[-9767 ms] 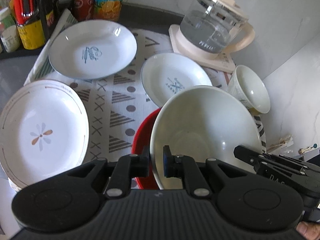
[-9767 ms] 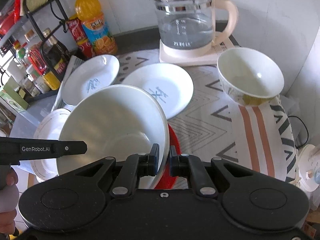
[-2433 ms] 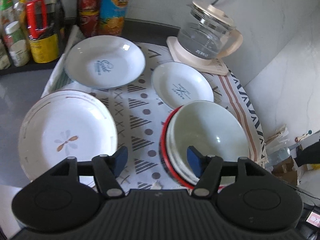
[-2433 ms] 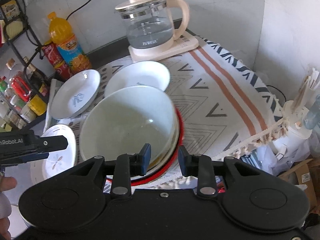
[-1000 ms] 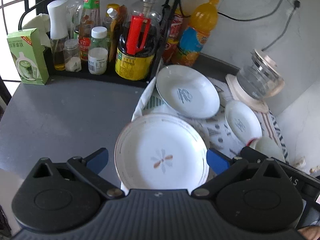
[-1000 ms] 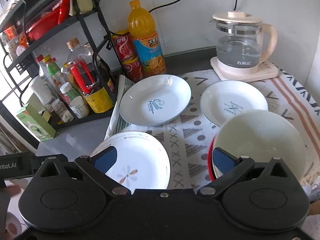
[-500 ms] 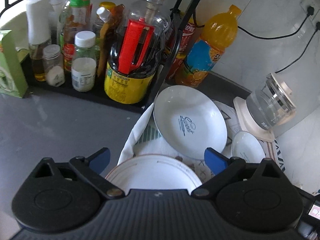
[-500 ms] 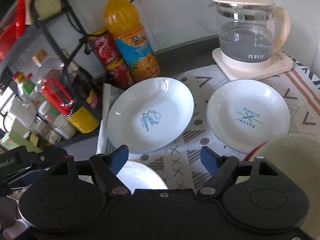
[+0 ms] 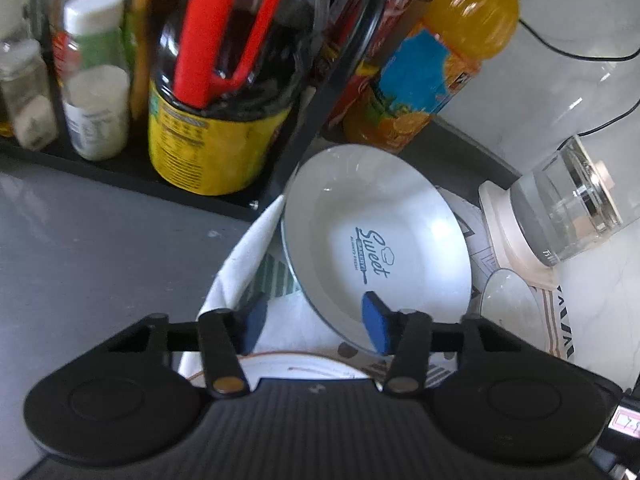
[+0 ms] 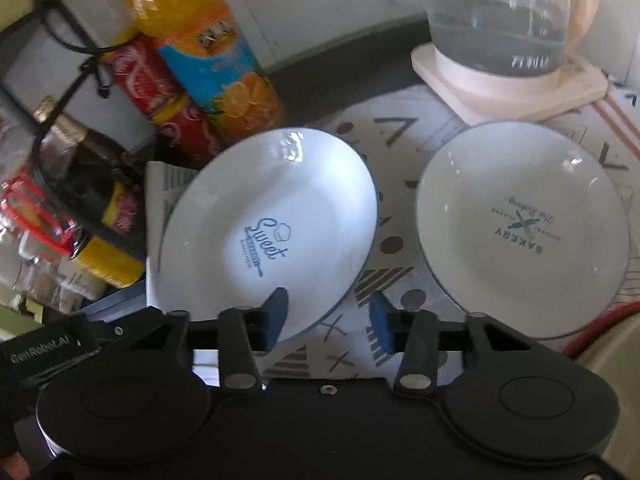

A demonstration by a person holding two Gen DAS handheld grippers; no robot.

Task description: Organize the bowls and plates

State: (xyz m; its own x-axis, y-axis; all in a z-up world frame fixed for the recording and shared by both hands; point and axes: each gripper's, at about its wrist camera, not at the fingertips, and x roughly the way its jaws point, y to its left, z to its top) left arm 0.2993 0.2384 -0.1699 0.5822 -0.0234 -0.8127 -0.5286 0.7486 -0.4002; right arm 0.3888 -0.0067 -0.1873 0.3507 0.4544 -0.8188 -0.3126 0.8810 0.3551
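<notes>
A white plate printed "Sweet" (image 9: 376, 248) lies on the patterned cloth (image 9: 280, 276), beside the black rack. My left gripper (image 9: 314, 322) straddles the plate's near left rim; its jaws are closing, and the blue pads (image 9: 374, 322) stand clear of the rim. In the right wrist view the same Sweet plate (image 10: 272, 224) has its near right rim between the closing jaws of my right gripper (image 10: 326, 314), whose pads also stand off it. A smaller "Bakery" plate (image 10: 520, 224) lies to the right. The gold-rimmed flower plate (image 9: 304, 368) shows only as a sliver under the left gripper.
A rack with a dark sauce bottle (image 9: 220, 100), jars and an orange drink bottle (image 9: 432, 64) stands close behind the plate. A glass kettle (image 10: 500, 20) sits on its base at the back right. The red rim of the bowl stack (image 10: 600, 332) shows at the lower right.
Both grippers have come forward and down onto the Sweet plate, and their jaws have narrowed around its rim. The flower plate has slid almost out of view beneath them.
</notes>
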